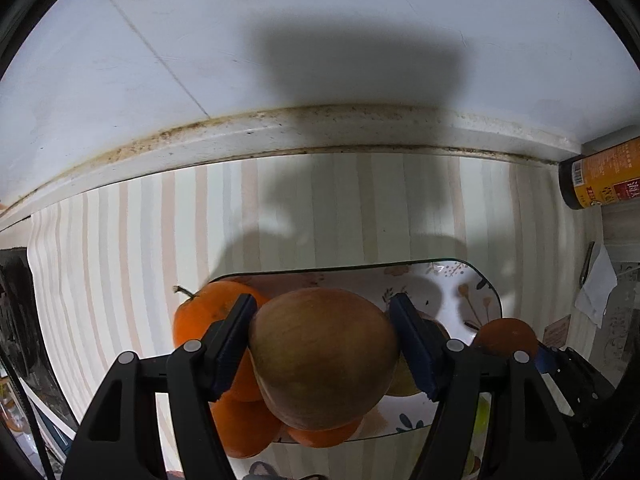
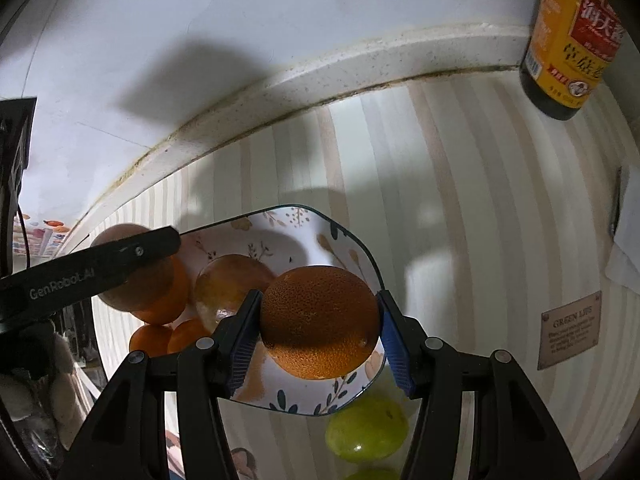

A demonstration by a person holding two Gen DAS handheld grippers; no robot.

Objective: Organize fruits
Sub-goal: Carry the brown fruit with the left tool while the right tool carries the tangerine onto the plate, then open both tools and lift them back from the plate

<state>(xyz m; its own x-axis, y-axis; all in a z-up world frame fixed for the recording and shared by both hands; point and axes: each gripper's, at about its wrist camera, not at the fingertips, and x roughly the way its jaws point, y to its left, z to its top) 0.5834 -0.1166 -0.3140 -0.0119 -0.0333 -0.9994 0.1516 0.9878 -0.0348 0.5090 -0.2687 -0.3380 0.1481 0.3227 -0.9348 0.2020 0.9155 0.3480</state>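
My left gripper (image 1: 323,350) is shut on a brownish apple (image 1: 320,360) and holds it above the floral plate (image 1: 472,300). Several oranges (image 1: 196,316) lie on the plate's left part. My right gripper (image 2: 318,330) is shut on a dark orange (image 2: 320,322) above the same plate (image 2: 352,248). The left gripper's finger (image 2: 100,266) with its apple (image 2: 132,280) shows at the left of the right wrist view. Another apple (image 2: 232,284) and small oranges (image 2: 152,338) lie on the plate.
A green fruit (image 2: 366,428) lies on the striped mat (image 2: 440,200) in front of the plate. A dark sauce bottle (image 2: 568,40) stands at the back right by the wall ledge (image 1: 280,132). White paper (image 1: 598,288) and a small sign (image 2: 570,328) lie at the right.
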